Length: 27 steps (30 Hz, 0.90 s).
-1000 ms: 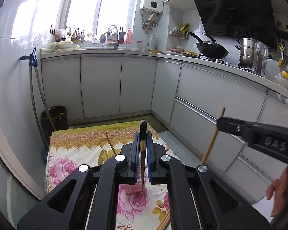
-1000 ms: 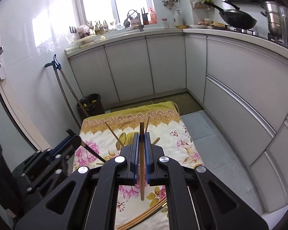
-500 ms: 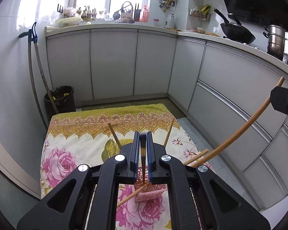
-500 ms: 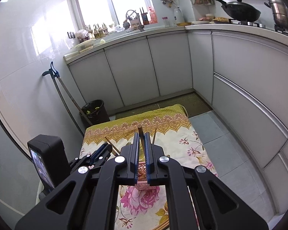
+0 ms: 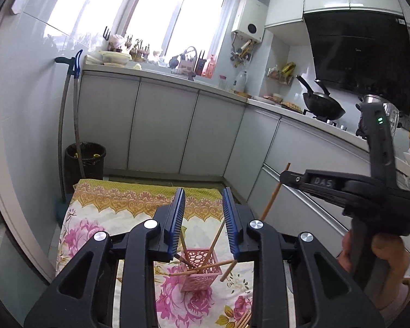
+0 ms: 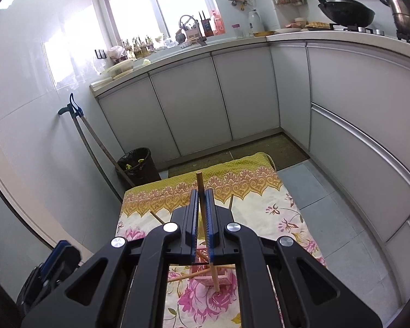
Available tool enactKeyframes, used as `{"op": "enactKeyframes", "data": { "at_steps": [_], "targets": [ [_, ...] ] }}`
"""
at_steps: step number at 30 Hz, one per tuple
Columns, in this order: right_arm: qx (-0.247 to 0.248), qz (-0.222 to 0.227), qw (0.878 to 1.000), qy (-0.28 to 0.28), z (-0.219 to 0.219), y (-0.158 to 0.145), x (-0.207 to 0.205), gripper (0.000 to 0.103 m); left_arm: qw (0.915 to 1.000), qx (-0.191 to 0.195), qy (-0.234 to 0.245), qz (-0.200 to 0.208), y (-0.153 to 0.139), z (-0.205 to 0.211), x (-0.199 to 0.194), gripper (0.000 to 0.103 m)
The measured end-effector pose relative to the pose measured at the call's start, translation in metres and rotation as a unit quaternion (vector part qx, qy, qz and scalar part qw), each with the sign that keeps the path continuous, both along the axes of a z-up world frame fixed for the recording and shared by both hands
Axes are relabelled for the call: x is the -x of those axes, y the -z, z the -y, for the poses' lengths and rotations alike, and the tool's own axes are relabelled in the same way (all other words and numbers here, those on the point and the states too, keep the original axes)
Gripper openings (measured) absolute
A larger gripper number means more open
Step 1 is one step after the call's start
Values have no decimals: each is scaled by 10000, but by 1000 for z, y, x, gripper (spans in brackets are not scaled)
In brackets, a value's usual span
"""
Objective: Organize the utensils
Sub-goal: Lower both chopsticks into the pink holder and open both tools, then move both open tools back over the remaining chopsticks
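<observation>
Left tongs (image 5: 203, 218) stand apart and are opening, nothing pinched between their blue pads; framed in the gap below them is the pink perforated holder (image 5: 201, 269), which sits on the floral cloth (image 5: 76, 232) that covers the desk. Several wooden chopsticks (image 5: 214, 239) lean out of the holder at different angles, one lying almost level across its rim. More chopsticks (image 5: 244, 321) lie on the cloth at the bottom edge of the left wrist view.

Right tongs (image 6: 203, 218) are clamped on a single chopstick (image 6: 205, 218), held nearly upright. Its top end sticks up above the pads and its lower tip shows beside the holder (image 6: 224, 278), close to the cloth (image 6: 287, 210); whether the tip touches the cloth I cannot tell. In the left wrist view the right tongs (image 5: 283, 176) reach in from the right side, gripped by a hand (image 5: 380, 257), with that chopstick (image 5: 273, 196) slanting down from them.

A black bin (image 6: 138, 164) stands on the floor beyond the desk, beside the grey cabinets (image 6: 218, 98)
</observation>
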State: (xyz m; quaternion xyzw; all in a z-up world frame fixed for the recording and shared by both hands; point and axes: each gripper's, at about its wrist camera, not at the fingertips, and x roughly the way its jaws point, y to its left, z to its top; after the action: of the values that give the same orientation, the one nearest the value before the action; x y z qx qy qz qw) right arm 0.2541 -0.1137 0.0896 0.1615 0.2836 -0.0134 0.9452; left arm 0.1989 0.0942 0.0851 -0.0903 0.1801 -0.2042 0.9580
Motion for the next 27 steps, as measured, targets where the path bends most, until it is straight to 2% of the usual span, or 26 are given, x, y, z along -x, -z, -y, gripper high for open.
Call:
{"op": "enactKeyframes", "data": {
  "at_steps": [6,11,16,18,19,20,21,22,23,24,27],
  "targets": [
    [8,-65,10000,-24,-12,17,-21,5,9998,181,-21,88,-6,-15,11,27],
    [18,-292,9996,58,-15,53,-37,5,9999,125,17,-91,4,-17,5,28],
    [-180,-633,9977,151,-7,89,-44,7,9999,78,54,-140,7,-18,5,30],
    [-338,-550,9977,209,1,92,-35,16,9999,50,69,-112,6,-19,6,33],
    [-405,-464,9978,244,4,91,-30,26,9999,39,89,-113,6,-19,8,34],
    [-445,-365,9979,284,7,90,-22,45,9999,35,100,-113,6,-18,9,35],
    [-478,-254,9980,334,10,88,-14,54,9999,30,114,-110,6,-18,9,35],
    [-502,-155,9979,390,14,87,-6,68,9998,17,140,-102,6,-17,11,36],
    [-521,-81,9976,451,18,86,3,74,9998,-2,166,-97,6,-16,12,36],
    [-530,-27,9972,534,21,86,12,74,9998,-10,190,-84,5,-15,14,36],
    [-545,-21,9955,771,33,93,41,84,9993,-74,366,-42,3,-10,21,41]
  ]
}}
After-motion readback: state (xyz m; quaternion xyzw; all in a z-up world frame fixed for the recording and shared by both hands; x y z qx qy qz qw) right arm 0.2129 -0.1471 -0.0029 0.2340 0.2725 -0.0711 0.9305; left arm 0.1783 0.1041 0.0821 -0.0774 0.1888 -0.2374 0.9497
